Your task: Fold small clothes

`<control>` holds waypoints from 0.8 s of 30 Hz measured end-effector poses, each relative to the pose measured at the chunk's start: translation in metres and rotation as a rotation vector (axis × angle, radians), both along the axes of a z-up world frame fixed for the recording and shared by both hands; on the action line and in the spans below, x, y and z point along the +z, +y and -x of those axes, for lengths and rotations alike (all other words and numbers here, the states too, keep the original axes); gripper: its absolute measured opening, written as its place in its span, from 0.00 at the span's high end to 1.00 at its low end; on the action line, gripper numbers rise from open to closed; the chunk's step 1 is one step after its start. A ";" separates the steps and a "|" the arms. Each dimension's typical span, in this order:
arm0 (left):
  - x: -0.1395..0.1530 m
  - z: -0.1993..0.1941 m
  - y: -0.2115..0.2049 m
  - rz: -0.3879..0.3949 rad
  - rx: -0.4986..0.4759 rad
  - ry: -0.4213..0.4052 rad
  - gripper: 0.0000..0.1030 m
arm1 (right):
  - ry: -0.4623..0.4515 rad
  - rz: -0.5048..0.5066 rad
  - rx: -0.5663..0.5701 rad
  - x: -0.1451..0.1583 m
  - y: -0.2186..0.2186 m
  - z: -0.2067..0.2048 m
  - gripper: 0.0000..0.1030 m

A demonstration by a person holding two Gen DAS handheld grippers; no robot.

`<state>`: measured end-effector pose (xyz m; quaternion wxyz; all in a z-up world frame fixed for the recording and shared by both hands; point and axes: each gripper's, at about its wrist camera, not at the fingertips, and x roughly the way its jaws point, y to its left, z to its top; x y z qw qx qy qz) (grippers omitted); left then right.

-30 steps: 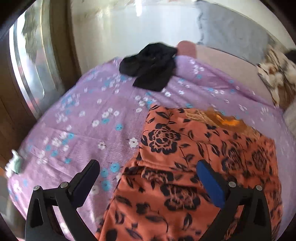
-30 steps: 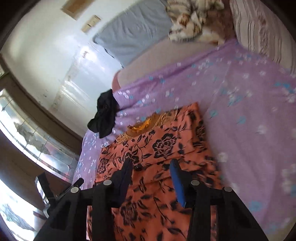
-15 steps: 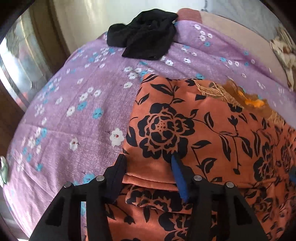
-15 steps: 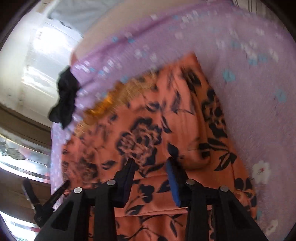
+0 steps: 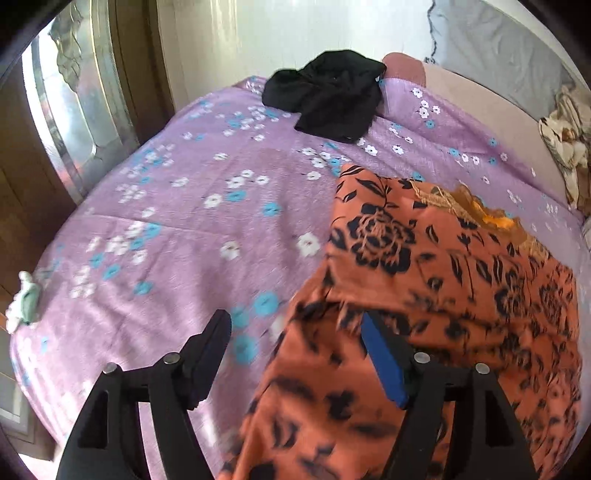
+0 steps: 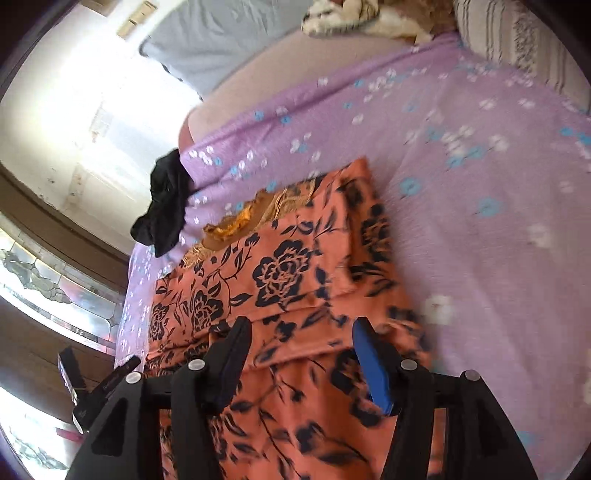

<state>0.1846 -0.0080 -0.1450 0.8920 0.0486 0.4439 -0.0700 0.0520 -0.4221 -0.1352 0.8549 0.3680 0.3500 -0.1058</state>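
Both sleeves folded in: left gripper [image 5: 295, 341] and right gripper [image 6: 301, 349] are opening, empty, over the orange floral garment [image 5: 443, 295]. Next, I'd say: grab the six o'clock hem, fold toward twelve.

A purple bedsheet [image 5: 192, 221] with blue and white flowers is covering the bed. A grey pillow [image 6: 221, 33] is leaning against the white wall [image 5: 240, 37]. A brown-and-cream patterned blanket [image 5: 569, 144] is lying bunched beside a striped pillow [image 6: 517, 40]. A small pale green cloth [image 5: 24, 299] is sitting at the sheet's edge.
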 end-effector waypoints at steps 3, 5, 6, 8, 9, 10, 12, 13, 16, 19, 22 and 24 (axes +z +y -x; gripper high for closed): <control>0.009 0.036 0.001 -0.069 -0.027 -0.076 0.23 | -0.040 0.008 -0.005 0.007 0.003 0.032 0.40; 0.015 0.065 0.005 -0.081 -0.024 -0.125 0.19 | -0.060 0.017 0.017 0.010 0.013 0.049 0.40; 0.019 0.079 0.006 -0.075 -0.028 -0.146 0.18 | -0.065 0.032 0.032 0.013 0.019 0.055 0.40; 0.029 0.103 0.006 -0.073 -0.051 -0.188 0.18 | -0.070 0.075 0.075 0.018 0.034 0.065 0.40; 0.034 0.112 0.004 -0.081 -0.064 -0.212 0.18 | -0.070 0.099 0.101 0.020 0.044 0.068 0.40; 0.039 0.119 0.002 -0.090 -0.075 -0.234 0.18 | -0.070 0.119 0.126 0.022 0.052 0.072 0.40; 0.051 0.134 0.001 -0.099 -0.097 -0.275 0.18 | -0.077 0.147 0.172 0.025 0.068 0.081 0.40; 0.055 0.141 0.002 -0.095 -0.102 -0.290 0.18 | -0.081 0.157 0.191 0.026 0.075 0.085 0.40; 0.068 0.155 0.004 -0.071 -0.109 -0.316 0.16 | -0.090 0.171 0.230 0.026 0.087 0.095 0.40; 0.076 0.166 0.006 -0.064 -0.109 -0.332 0.16 | -0.090 0.179 0.246 0.024 0.093 0.099 0.40; 0.082 0.172 0.008 -0.048 -0.110 -0.330 0.16 | -0.096 0.172 0.252 0.025 0.095 0.103 0.40; 0.086 0.175 0.009 -0.040 -0.105 -0.330 0.16 | -0.103 0.170 0.250 0.026 0.095 0.106 0.40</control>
